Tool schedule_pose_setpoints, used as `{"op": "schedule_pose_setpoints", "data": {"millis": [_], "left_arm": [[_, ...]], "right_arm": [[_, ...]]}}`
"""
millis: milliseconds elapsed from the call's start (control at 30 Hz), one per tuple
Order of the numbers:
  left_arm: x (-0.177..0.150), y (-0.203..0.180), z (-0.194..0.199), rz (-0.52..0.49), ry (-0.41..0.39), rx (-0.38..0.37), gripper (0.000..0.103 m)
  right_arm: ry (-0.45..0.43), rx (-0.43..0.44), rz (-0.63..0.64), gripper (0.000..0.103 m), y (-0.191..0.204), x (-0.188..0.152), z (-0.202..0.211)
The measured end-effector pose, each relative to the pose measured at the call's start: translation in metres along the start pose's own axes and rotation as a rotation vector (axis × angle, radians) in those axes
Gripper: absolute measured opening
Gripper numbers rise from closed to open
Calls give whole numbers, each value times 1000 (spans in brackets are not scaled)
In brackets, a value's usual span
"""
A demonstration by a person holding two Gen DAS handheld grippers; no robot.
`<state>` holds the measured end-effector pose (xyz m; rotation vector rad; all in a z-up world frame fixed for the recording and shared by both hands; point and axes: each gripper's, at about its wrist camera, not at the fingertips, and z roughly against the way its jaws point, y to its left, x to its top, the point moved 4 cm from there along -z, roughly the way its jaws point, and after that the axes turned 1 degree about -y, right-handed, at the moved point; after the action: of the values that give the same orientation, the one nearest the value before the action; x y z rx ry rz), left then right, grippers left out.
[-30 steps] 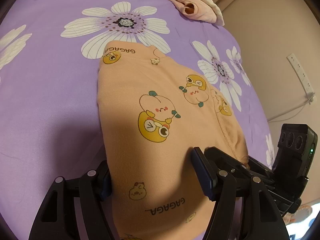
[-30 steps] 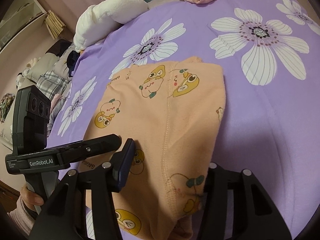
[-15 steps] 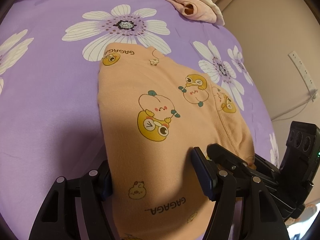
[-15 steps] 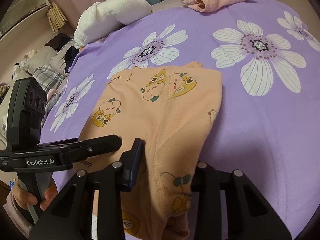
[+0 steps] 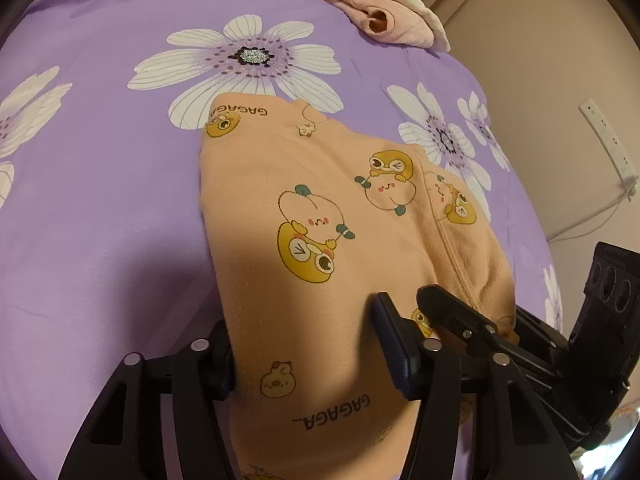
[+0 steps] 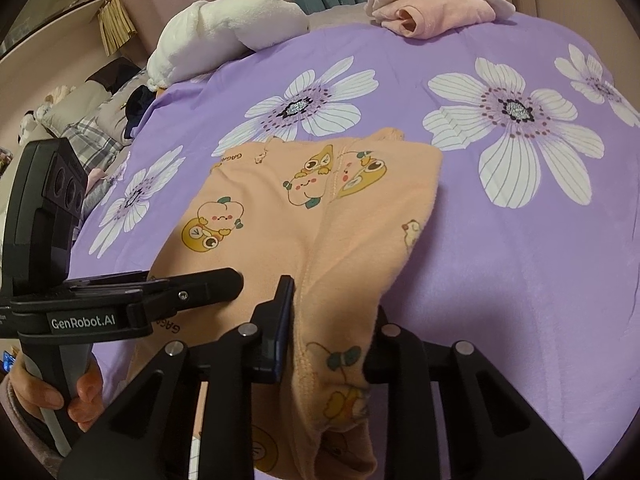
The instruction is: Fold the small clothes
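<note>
Pinching orange garment (image 6: 320,240) near edge: right gripper (image 6: 332,340), left gripper (image 5: 304,360).

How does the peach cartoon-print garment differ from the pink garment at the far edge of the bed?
The peach garment is spread out and printed with cartoons; the pink garment is plain and bundled up with a white piece on top. The peach garment lies between the fingers of the left gripper and the right gripper; the pink garment lies untouched. Both rest on the purple floral bedsheet.
</note>
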<state>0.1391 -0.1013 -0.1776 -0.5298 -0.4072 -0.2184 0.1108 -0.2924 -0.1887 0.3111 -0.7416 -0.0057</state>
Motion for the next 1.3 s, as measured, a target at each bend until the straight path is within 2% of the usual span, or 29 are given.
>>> {"op": "schedule_pose_setpoints", "data": {"millis": [467, 1300], "left_arm": [[1, -3, 4, -16, -23, 10, 35], [-2, -9, 29, -44, -75, -24, 35]], "right_arm": [[-43, -45, 56, 23, 19, 0, 13], [-92, -41, 99, 22, 48, -1, 39]]}}
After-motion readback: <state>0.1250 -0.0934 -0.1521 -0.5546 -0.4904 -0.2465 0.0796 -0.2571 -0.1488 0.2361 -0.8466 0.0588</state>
